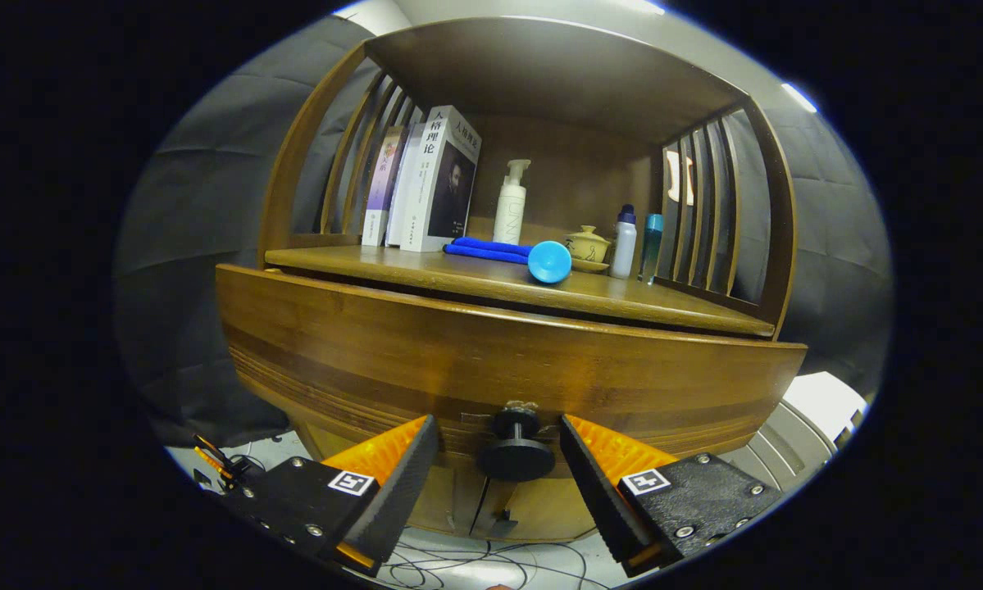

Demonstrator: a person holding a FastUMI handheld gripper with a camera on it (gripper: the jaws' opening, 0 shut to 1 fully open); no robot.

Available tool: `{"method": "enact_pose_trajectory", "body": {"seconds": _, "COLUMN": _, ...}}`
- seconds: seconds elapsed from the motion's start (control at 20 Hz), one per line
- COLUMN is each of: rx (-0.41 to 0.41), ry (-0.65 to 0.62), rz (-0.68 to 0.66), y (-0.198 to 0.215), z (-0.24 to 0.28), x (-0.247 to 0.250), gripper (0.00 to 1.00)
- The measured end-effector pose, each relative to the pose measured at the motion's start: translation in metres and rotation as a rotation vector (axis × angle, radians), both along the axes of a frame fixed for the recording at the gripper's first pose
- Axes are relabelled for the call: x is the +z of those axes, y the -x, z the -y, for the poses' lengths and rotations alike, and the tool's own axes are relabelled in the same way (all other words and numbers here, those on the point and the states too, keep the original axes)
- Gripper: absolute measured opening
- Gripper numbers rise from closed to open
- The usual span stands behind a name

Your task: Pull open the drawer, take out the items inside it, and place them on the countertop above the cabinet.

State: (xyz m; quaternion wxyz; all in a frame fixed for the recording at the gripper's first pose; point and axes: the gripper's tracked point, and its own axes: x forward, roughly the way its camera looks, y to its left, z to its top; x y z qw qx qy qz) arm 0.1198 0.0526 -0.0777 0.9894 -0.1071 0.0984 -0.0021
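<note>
I've got the gripper (499, 447) spread wide, drawer knob (516, 447) between the fingers, untouched; book (446, 176) beyond, title Chinese.

The drawer front (491, 360) sits below the countertop (499, 283), its knob (516, 447) between the spread fingers of the hand-held gripper (499, 447), touching neither. On the countertop, books (425, 180) stand left, a pump bottle (510, 203) behind a rolled cloth (491, 248) and a round-headed tool (549, 262); a teapot (587, 244) and two bottles (625, 242) stand right.
</note>
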Motion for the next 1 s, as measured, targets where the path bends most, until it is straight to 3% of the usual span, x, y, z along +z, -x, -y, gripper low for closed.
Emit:
{"method": "enact_pose_trajectory", "body": {"seconds": 0.7, "rx": -0.061, "ry": -0.026, "rz": 0.029, "y": -0.043, "z": 0.000, "x": -0.001, "gripper": 0.95}}
{"method": "enact_pose_trajectory", "body": {"seconds": 1.0, "rx": -0.002, "ry": 0.009, "rz": 0.039, "y": -0.026, "z": 0.008, "x": 0.004, "gripper": 0.95}}
